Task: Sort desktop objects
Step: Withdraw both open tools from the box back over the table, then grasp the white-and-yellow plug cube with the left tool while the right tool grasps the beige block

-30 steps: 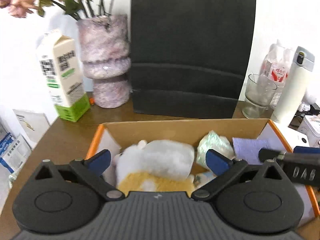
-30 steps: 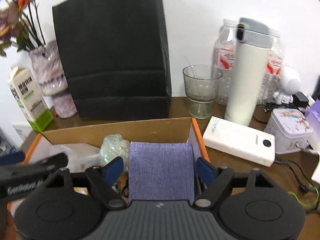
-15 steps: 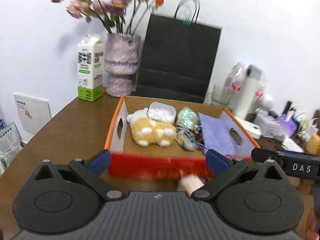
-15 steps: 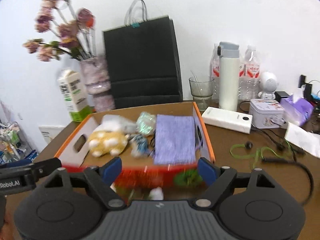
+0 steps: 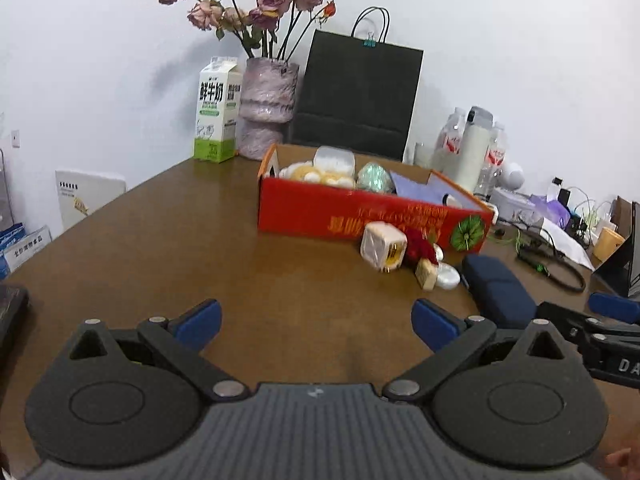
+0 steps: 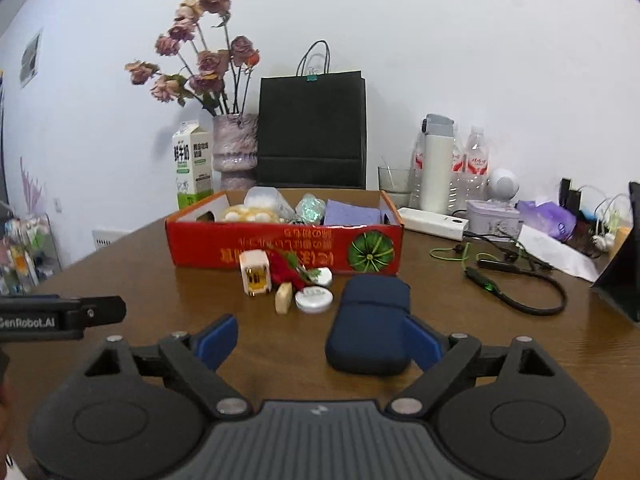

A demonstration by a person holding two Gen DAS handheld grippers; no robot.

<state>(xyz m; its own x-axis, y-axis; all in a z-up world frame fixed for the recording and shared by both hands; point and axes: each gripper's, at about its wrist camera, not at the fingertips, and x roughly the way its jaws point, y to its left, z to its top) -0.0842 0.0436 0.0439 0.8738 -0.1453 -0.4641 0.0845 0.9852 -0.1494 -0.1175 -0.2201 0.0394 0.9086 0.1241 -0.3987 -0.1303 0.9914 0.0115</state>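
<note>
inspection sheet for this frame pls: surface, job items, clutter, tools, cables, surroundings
Surface: brown wooden table.
Job's things: red box holds a plush toy and purple cloth; in front lie a white cube, red flower, round tin, navy case.
Clutter: milk carton, vase, black bag, thermos, glass.
Grippers: left tool open, empty; right tool opening, navy case near its right finger, no grip.
Cables: green earphones, black cable.
Surroundings: white wall.
</note>
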